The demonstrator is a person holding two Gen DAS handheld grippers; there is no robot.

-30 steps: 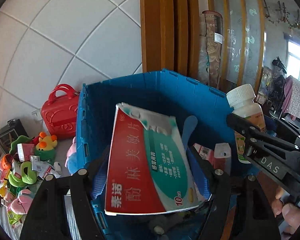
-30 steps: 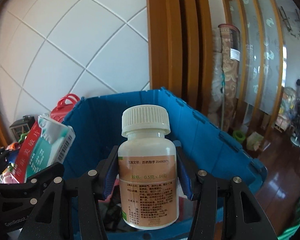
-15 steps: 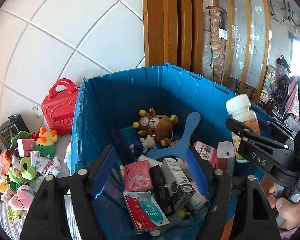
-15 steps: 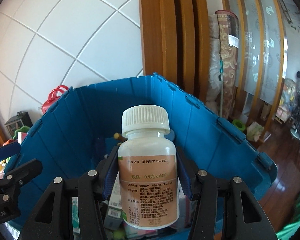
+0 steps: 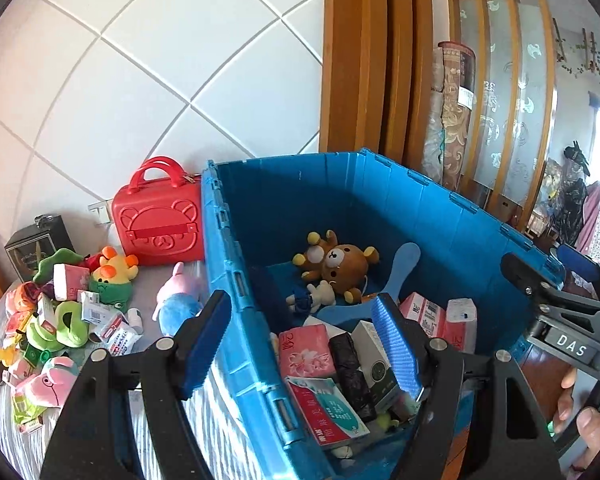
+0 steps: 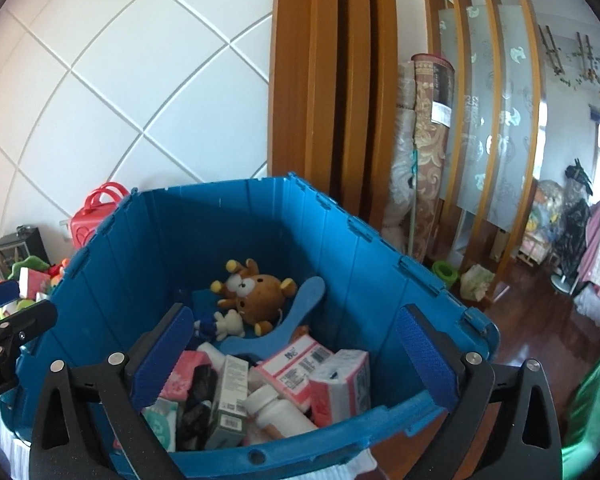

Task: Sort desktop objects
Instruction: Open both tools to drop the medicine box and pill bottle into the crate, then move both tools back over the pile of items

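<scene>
I am looking at one blue crate [image 6: 384,280] that is holding one brown plush bear [image 6: 260,288], one blue paddle-shaped scoop [image 6: 296,308] and one white pill bottle [image 6: 280,408] lying among several boxes and packets I cannot count exactly. Beside it one red bear-face case [image 5: 160,224], one dark box [image 5: 40,244] and a heap of small plush toys [image 5: 60,308] are sitting.
</scene>
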